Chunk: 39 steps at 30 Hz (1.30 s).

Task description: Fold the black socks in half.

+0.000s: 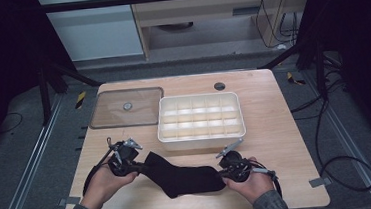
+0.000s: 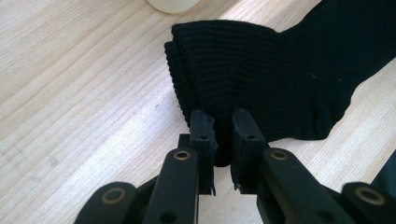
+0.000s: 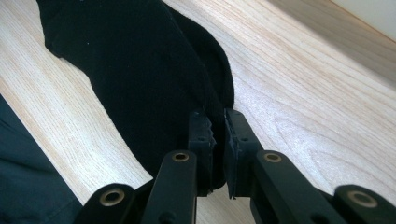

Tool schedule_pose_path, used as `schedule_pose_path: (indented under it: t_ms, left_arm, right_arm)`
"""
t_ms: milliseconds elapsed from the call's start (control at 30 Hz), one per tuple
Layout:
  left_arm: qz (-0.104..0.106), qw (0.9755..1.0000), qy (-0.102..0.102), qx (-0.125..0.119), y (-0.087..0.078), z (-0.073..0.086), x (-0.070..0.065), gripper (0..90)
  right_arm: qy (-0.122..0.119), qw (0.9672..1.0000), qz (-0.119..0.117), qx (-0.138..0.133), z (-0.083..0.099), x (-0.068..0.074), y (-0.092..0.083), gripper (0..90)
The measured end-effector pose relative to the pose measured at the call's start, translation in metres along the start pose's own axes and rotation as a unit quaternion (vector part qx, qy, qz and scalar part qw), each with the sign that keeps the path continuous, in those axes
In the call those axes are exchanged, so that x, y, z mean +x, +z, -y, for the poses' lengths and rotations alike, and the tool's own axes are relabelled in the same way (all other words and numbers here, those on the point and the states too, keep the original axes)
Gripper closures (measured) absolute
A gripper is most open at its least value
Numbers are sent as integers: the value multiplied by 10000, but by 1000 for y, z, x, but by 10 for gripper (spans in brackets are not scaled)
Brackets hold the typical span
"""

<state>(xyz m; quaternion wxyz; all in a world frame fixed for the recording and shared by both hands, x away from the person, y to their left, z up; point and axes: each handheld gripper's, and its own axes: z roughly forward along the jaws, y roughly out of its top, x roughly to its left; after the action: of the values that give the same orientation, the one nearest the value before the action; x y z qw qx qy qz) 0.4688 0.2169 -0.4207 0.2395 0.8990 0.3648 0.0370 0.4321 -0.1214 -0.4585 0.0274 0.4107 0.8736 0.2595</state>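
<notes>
A black ribbed knit sock (image 1: 181,175) lies flat on the pale wooden tabletop (image 1: 275,127), near the person's edge and just in front of a white plastic organiser box (image 1: 200,119) divided into small compartments. The left gripper (image 1: 137,164) pinches the sock's ribbed cuff end; in the left gripper view (image 2: 223,135) the fabric is bunched between the two black jaws, which press on it. The right gripper (image 1: 223,174) pinches the opposite end, apparently the toe, though the dark cloth makes this hard to confirm; in the right gripper view (image 3: 219,133) its jaws are closed on a thin fold at the sock's edge. The sock spans the gap between both grippers. A clear flat lid (image 1: 127,107) rests on the table left of the box.
</notes>
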Motion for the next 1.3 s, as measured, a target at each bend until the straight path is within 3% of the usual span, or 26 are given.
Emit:
schedule_pose_path:
  t_ms: [733, 1300]
  left_arm:
    - [-94, 9999, 6, -72, -21, -2, 3, 806]
    - [-6, 9999, 114, -93, -23, -9, -4, 804]
  right_arm:
    - [-143, 9999, -58, 24, -17, 15, 11, 828]
    - [-121, 9999, -85, 25, -21, 19, 18, 827]
